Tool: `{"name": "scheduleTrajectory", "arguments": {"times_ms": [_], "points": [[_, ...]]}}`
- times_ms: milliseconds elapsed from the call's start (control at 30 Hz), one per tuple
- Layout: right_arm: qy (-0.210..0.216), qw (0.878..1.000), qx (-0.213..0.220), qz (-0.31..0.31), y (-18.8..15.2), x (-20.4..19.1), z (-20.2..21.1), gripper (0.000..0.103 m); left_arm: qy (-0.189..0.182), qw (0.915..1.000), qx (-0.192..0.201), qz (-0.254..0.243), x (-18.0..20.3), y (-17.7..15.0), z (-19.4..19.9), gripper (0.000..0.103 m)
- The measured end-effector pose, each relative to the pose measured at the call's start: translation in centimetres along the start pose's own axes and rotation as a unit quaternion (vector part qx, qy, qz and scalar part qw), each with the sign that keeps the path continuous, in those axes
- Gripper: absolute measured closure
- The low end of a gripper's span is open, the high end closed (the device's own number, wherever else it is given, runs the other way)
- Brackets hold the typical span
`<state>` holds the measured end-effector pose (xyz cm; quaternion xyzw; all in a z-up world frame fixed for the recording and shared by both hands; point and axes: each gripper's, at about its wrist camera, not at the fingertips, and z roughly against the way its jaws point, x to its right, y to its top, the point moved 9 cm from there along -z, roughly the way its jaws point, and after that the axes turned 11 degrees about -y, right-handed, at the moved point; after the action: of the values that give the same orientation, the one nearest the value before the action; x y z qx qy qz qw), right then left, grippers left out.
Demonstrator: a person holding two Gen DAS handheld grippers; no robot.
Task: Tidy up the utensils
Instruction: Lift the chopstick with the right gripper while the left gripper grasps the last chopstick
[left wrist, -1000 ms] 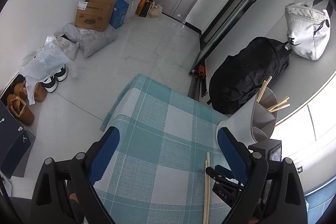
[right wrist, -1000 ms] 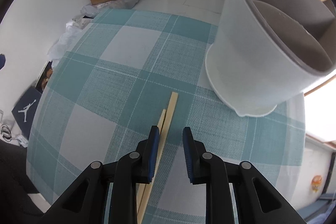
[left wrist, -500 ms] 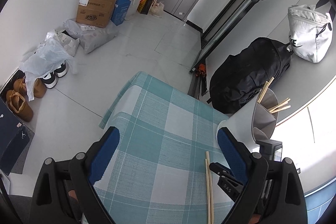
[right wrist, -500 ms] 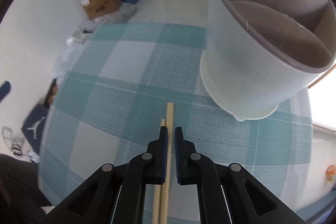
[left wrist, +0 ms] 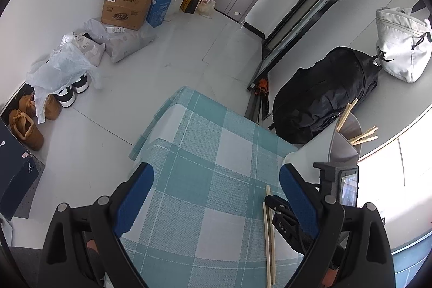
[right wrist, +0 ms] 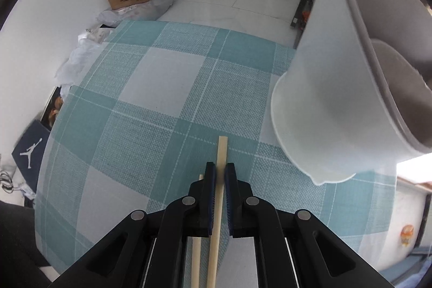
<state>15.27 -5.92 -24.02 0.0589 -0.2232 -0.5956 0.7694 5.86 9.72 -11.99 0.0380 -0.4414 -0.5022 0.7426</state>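
- Left wrist view: our left gripper (left wrist: 216, 196) hangs with jaws released above the checked counter (left wrist: 205, 153); a black backpack (left wrist: 324, 104) stands behind the white utensil holder (left wrist: 310, 153), which holds chopsticks (left wrist: 363, 135).
- Right wrist view: our right gripper (right wrist: 220, 177) is clenched on one chopstick (right wrist: 222, 150), pointing away along the jaws; a second chopstick (right wrist: 197, 247) lies parallel just left on the counter.

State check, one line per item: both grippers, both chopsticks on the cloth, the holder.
Left gripper: open, holding nothing.
Right gripper: shut on one chopstick.
Gripped chopstick: between the pads.
Second chopstick: outside the jaws, on the tablecloth.
Utensil holder: upright, chopsticks already inside.
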Motion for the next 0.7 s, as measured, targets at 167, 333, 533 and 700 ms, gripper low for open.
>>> {"name": "scheduleTrajectory", "arguments": {"times_ms": [167,333,533,700], "points": [[0.014,1.0,0.001,-0.009,-0.7,0.3,0.3,0.097,0.003,1.0,-0.002,0.005,-0.3,0.0,0.1,0.012],[0.035,0.999,-0.002,-0.034,-4.2,2.3,1.2,0.098,0.0,0.9999,-0.005,0.01,-0.2,-0.2,-0.1,0.012],[0.062,0.998,-0.006,-0.029,-5.5,2.5,1.7,0.093,0.0,0.9999,-0.016,-0.005,0.5,-0.8,-0.5,0.012],[0.043,0.999,0.001,-0.005,-3.5,1.4,1.1,0.083,0.011,0.9996,-0.022,-0.013,0.4,-1.2,-0.8,0.012]]}}
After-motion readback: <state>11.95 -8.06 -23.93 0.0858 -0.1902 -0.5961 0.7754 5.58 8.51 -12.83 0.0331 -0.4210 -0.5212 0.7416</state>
